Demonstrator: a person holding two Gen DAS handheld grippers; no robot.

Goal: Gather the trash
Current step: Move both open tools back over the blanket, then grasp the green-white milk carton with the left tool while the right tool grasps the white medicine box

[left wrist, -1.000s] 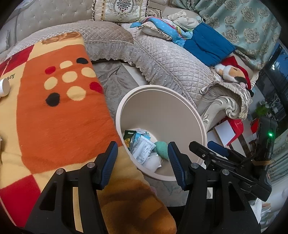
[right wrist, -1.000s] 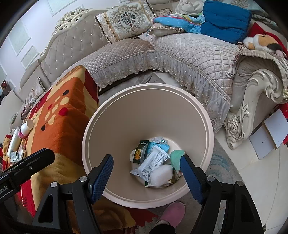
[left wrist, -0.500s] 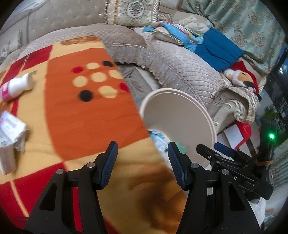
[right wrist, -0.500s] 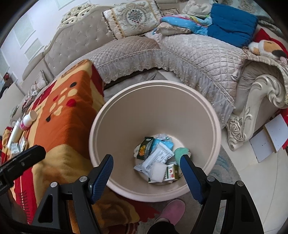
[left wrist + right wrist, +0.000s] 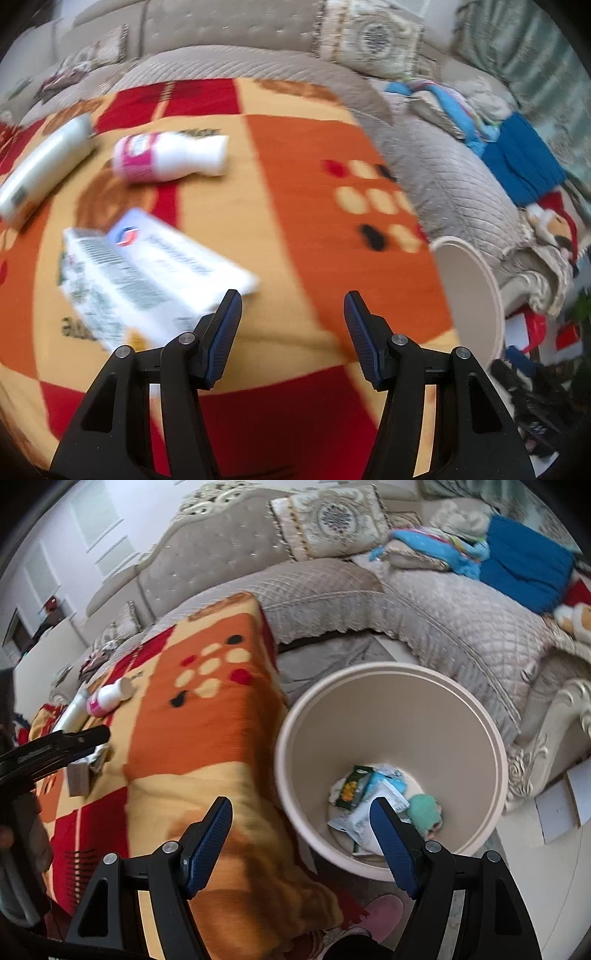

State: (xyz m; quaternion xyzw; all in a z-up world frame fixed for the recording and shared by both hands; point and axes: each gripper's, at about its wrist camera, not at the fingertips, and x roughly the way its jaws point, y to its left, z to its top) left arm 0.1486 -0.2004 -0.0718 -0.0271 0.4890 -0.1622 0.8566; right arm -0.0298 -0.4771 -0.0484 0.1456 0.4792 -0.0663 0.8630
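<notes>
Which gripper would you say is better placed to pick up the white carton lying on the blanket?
Left. The left gripper hangs open right beside the white carton, while the right gripper is open by the bin.

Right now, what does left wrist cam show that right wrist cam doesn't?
Left wrist only: the printed white carton's top face, close beside the open left gripper.
Right wrist only: wrappers at the bottom of the beige round bin, a pink slipper, the open right gripper.
Both: the pink-labelled white bottle, orange patterned blanket, quilted grey sofa, bin rim.
</notes>
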